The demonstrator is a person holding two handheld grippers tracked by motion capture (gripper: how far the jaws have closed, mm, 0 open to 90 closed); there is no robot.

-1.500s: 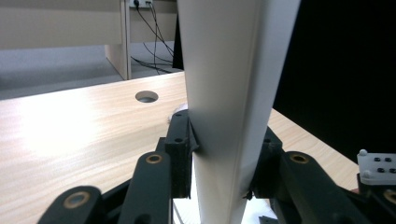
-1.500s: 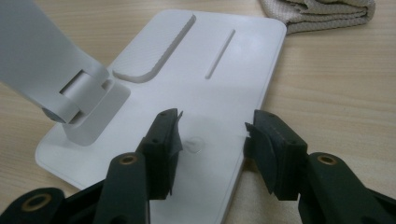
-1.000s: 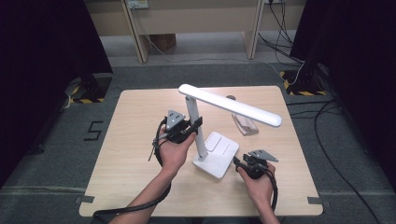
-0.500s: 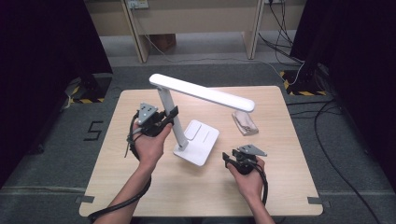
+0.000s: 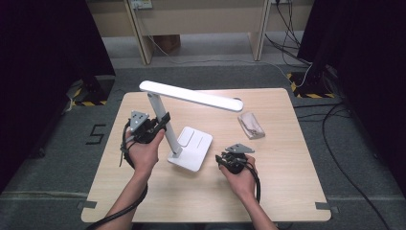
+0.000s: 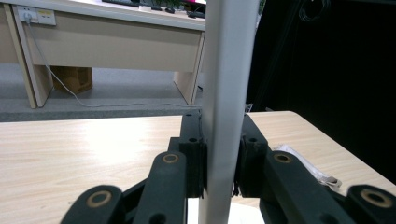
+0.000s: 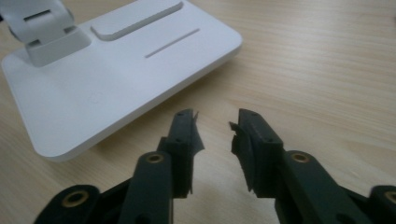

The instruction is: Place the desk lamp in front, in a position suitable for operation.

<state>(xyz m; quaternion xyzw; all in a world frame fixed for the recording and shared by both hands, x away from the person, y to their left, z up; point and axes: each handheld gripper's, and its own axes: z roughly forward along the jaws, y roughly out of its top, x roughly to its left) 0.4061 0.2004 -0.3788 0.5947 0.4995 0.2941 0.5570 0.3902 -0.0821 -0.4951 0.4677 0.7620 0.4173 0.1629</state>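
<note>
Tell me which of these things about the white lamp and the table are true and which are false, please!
1. The left hand-held gripper is clamped on the lamp's upright post. True.
2. The right hand-held gripper is holding the lamp's base. False: nothing is between its jaws, which have just been closing, and it sits beside the base.
3. The lamp lies flat on its side. False: it stands on its base, with the long head reaching out over the table.
4. A small pale packet lies on the table beyond the right hand-held gripper. True.
5. The lamp's base is black. False: it is white.
</note>
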